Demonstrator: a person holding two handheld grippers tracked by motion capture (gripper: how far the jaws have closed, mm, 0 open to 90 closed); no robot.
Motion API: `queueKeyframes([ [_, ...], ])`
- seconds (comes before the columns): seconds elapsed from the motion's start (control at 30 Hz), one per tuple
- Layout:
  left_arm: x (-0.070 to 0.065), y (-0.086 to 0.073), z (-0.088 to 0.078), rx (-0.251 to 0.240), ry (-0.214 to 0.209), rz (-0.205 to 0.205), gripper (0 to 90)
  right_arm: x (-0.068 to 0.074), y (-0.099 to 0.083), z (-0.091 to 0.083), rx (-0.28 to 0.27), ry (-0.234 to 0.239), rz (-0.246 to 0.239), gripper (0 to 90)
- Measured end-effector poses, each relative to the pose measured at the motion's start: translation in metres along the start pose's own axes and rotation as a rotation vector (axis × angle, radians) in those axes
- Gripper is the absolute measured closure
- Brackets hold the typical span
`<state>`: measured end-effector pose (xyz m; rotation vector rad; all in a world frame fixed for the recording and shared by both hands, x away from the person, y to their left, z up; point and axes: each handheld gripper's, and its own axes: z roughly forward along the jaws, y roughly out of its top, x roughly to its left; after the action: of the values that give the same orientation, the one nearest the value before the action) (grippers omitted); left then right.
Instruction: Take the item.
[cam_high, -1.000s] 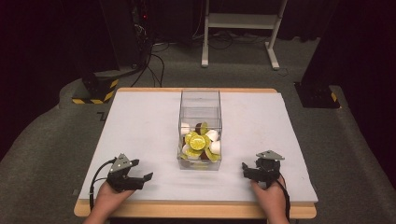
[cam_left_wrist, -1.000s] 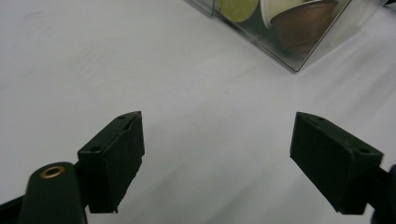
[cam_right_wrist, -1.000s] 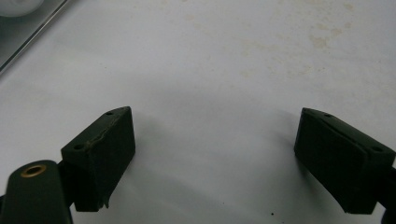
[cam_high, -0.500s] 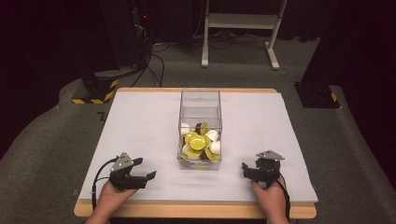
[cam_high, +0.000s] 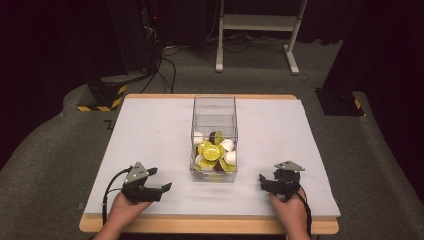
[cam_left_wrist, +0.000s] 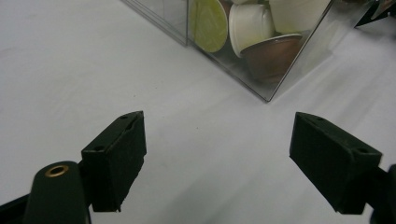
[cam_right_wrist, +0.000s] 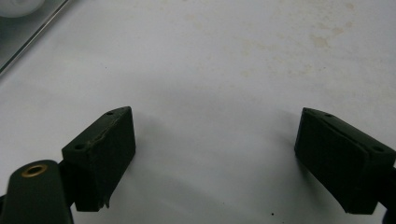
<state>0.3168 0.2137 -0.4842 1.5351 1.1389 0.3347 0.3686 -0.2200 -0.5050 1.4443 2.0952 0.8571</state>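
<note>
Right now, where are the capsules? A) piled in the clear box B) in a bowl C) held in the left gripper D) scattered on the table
A: the capsules sit piled inside the clear box at the table's middle, and the left gripper is open and holds nothing.

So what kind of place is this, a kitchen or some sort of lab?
Likely a lab or recording studio, not a kitchen: dark curtained surroundings, loose cables on the floor, a hazard-striped stand base, and a white-topped table holding one clear box of capsules.
</note>
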Motion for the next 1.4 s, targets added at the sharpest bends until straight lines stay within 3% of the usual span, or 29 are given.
queueKeyframes([
  [0.07, -0.003, 0.003, 0.0, -0.02, -0.007, 0.0, 19.0, 0.0, 0.0, 0.0, 0.002, 0.001, 0.007, 12.5],
  [0.6, -0.011, 0.006, 0.003, -0.034, -0.038, -0.011, 19.0, 0.0, 0.0, 0.0, -0.002, -0.002, 0.002, 12.8],
  [1.0, -0.022, 0.017, 0.007, -0.063, -0.087, -0.015, 19.8, 0.0, -0.001, 0.0, -0.005, -0.003, -0.001, 12.9],
  [1.4, -0.035, 0.033, 0.014, -0.072, -0.126, 0.014, 20.2, -0.001, -0.001, -0.001, -0.005, 0.0, 0.012, 14.7],
])
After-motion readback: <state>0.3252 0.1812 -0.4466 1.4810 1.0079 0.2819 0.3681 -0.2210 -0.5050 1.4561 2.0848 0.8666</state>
